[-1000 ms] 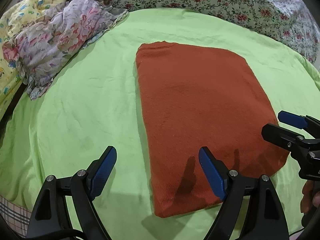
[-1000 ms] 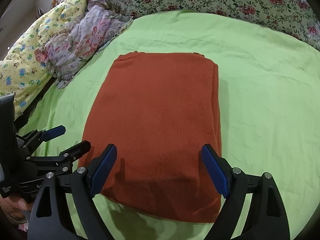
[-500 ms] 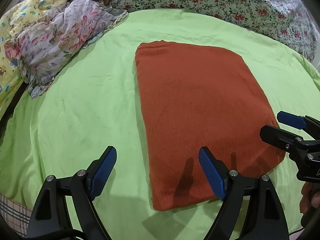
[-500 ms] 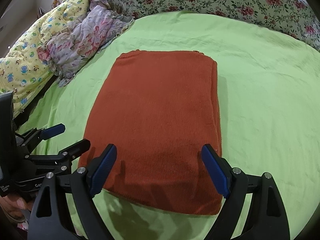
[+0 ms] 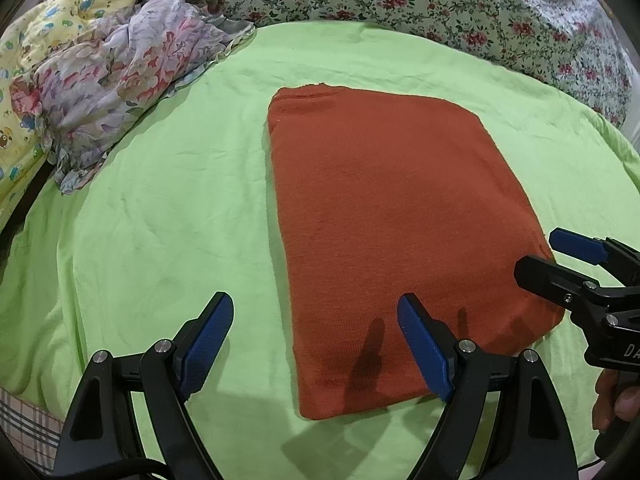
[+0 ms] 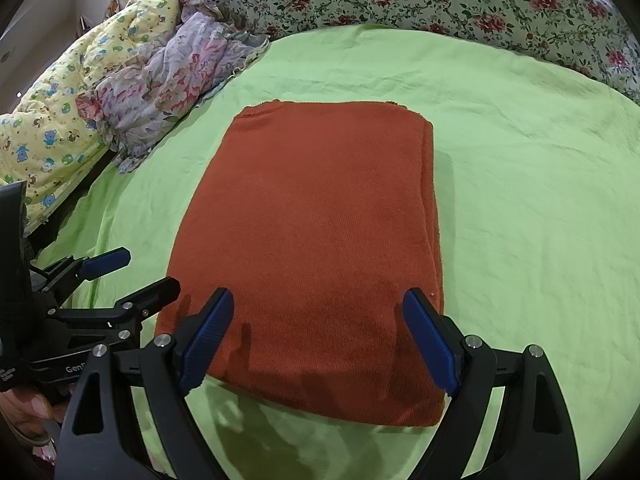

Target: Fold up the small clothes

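Note:
A rust-red knit garment lies folded into a flat rectangle on the lime-green sheet. My left gripper hovers open over its near left corner, one blue pad above the sheet and the other above the cloth. My right gripper stands open above the near edge, with its pads spread almost as wide as the fold. Neither holds anything. Each gripper shows at the side of the other's view: the right gripper and the left gripper.
A crumpled floral cloth and a yellow printed quilt lie at the far left. A flowered bedspread runs along the back. A hand grips the right handle, another hand the left.
Both grippers have drawn slightly back toward me, so more green sheet shows below the garment's near edge. The garment lies as before, and the jaws are unchanged.

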Available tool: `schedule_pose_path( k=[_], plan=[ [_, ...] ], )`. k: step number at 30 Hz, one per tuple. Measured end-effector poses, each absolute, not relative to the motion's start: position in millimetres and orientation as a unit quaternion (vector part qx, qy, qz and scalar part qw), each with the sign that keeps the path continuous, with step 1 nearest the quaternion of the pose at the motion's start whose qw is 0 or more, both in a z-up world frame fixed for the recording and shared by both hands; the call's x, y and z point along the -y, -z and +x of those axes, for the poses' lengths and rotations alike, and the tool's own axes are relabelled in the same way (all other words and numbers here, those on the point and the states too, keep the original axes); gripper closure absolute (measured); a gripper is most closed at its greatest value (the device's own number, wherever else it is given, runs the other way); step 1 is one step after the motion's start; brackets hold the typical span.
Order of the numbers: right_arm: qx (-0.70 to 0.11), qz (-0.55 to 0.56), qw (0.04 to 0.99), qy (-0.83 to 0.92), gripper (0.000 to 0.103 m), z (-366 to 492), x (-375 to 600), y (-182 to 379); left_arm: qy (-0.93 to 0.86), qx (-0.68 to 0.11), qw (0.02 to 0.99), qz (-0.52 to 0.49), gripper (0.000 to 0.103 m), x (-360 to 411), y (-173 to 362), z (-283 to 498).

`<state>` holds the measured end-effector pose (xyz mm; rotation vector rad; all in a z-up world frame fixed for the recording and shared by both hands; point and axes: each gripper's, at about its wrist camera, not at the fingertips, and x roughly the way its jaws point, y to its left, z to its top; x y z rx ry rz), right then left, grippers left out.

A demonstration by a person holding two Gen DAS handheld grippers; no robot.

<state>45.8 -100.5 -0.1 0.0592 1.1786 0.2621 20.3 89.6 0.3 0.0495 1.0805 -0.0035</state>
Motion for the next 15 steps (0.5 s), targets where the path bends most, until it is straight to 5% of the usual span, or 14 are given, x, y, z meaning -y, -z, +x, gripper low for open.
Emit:
schedule_pose_path(
  k=[15],
  plan=[
    [-0.544,0.033,0.831,-0.109,0.016,38.6,107.7,9.1,0.004,-0.509,0.861,0.019,0.018,-89.3,3.8,17.4]
  ],
)
